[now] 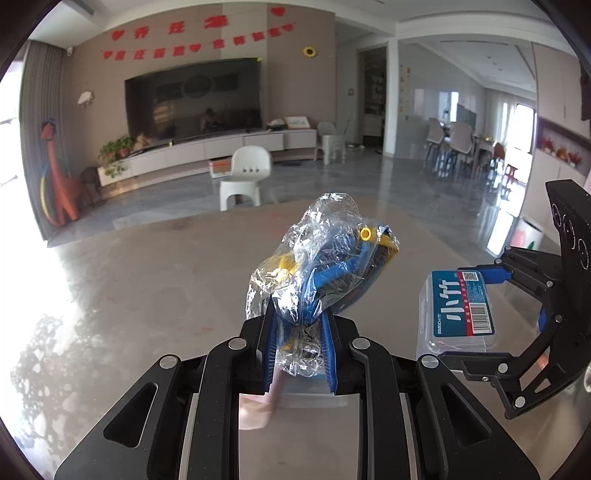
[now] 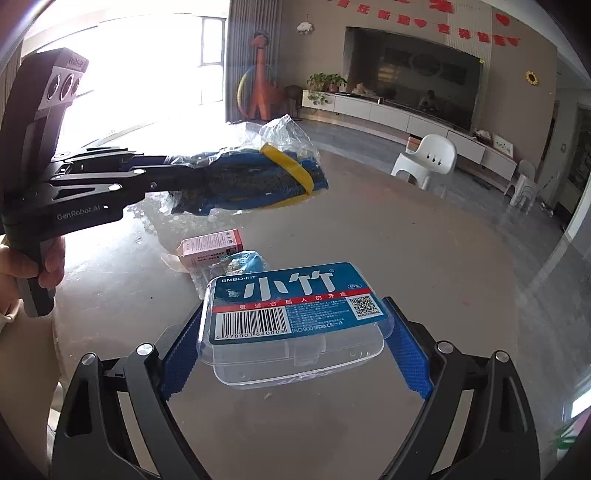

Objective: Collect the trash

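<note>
Left wrist view showed the left gripper [image 1: 299, 343] with its jaws pressed onto a crumpled clear plastic bag [image 1: 317, 266] stuffed with blue and yellow material. The bag stood up out of the jaws, held above the grey counter [image 1: 147, 288]. To the right, the right gripper [image 1: 476, 314] pinched a clear plastic box [image 1: 456, 314] with a blue label, also lifted off the counter.

Right wrist view showed the same box [image 2: 295, 325] near the camera, clamped by its 2 short ends between the blue pads [image 2: 181, 350] of the right gripper [image 2: 295, 354]. The label carried large white characters, a barcode and a QR code. Farther away and to the left, the left gripper [image 2: 184, 173] reached in from the left, held by a hand [image 2: 26, 266] at its handle, with the plastic bag [image 2: 255, 173] sticking out to the right of its closed jaws. Between the bag and the box, a small pink and white carton [image 2: 210, 247] lay on the counter [image 2: 406, 240], with a bit of blue crumpled wrapper [image 2: 243, 260] touching its right side.

Beyond the counter stood a white plastic chair [image 2: 428, 158], a long low white cabinet [image 2: 388, 110] and a large dark TV screen [image 2: 413, 70] on the far wall, with red paper decorations [image 2: 476, 31] strung above it.
</note>
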Tool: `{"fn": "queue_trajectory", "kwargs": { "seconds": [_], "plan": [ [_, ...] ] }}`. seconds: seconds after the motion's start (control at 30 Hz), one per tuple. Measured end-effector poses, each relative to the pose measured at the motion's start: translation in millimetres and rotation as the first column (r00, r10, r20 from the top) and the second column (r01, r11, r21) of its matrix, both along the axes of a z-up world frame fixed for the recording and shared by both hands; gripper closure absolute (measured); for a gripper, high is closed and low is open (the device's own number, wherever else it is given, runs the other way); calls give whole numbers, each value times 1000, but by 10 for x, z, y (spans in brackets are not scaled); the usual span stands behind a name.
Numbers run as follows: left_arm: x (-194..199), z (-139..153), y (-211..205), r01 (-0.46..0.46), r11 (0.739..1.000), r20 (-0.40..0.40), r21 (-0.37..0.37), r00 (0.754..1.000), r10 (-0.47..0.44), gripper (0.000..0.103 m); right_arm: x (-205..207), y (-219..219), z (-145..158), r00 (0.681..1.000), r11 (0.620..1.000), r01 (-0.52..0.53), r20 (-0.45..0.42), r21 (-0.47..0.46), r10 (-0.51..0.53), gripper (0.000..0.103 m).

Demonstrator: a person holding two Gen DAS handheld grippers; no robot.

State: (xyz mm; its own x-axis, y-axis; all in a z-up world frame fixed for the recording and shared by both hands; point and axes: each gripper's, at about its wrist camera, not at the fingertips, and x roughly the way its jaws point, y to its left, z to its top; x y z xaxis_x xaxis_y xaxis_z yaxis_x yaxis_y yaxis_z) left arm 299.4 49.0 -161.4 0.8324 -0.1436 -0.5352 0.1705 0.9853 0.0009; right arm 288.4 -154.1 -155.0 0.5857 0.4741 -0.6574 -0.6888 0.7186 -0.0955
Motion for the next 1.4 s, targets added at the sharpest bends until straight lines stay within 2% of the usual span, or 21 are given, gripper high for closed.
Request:
{"fn": "queue_trajectory", "kwargs": {
  "seconds": [0.17,0.3,0.63,0.8,0.93,1.07,1.27,1.4],
  "plan": [
    [-192,201,-535,93,996,21,-16,995,-93,83,-346,-546,317,995,996,86,46,27,-87,13],
    [-304,276,-946,171,985,26,5,985,-171,83,-577,-947,460,987,988,147,64,40,-149,13],
    [-491,387,-1913,336,942,8,24,942,-336,83,-1101,-1854,677,949,954,289,111,79,-297,13],
    [-529,380,-2434,433,901,-11,17,902,-433,83,-1370,-2322,678,914,923,375,130,85,-384,13],
    [-615,346,-2914,514,858,-25,17,858,-513,83,-1530,-2679,625,882,892,445,133,77,-452,13],
    [-727,263,-3214,579,815,-44,15,815,-578,83,-1680,-3010,544,843,852,518,119,82,-524,13],
    [-773,68,-3667,665,747,-104,-9,742,-662,83,-1917,-3343,401,781,787,610,101,91,-616,13],
    [-855,-26,-3985,704,711,-126,-1,705,-698,83,-1963,-3487,325,753,758,647,89,83,-652,13]
  ]
}}
